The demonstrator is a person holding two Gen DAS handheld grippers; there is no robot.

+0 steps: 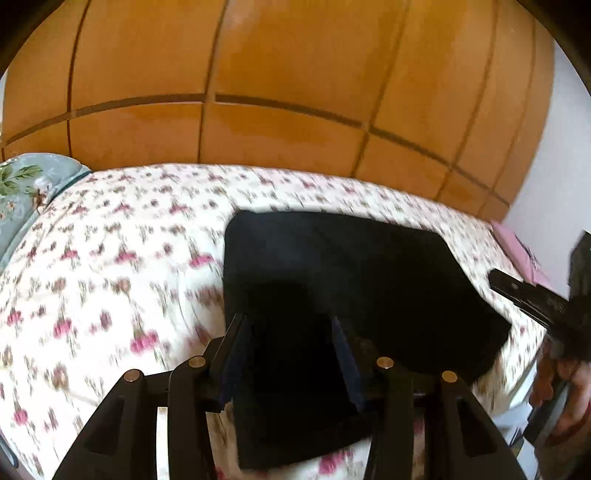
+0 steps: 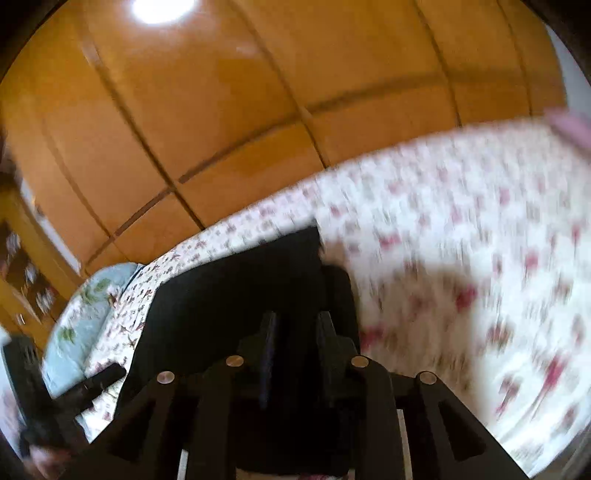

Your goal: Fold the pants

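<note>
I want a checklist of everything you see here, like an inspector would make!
Surface: bed with flowered cover, wrinkled.
Job's things: black pants lying folded on the cover.
Clutter: blue pillow at the bed's end; pink thing at the other end, too blurry to name.
Tongs: left tongs open over the pants' near edge; right tongs over the pants with a narrow gap, grip unclear.
Cables: nothing seen.
Surroundings: orange wooden wardrobe behind the bed; lamp glare on it.
</note>
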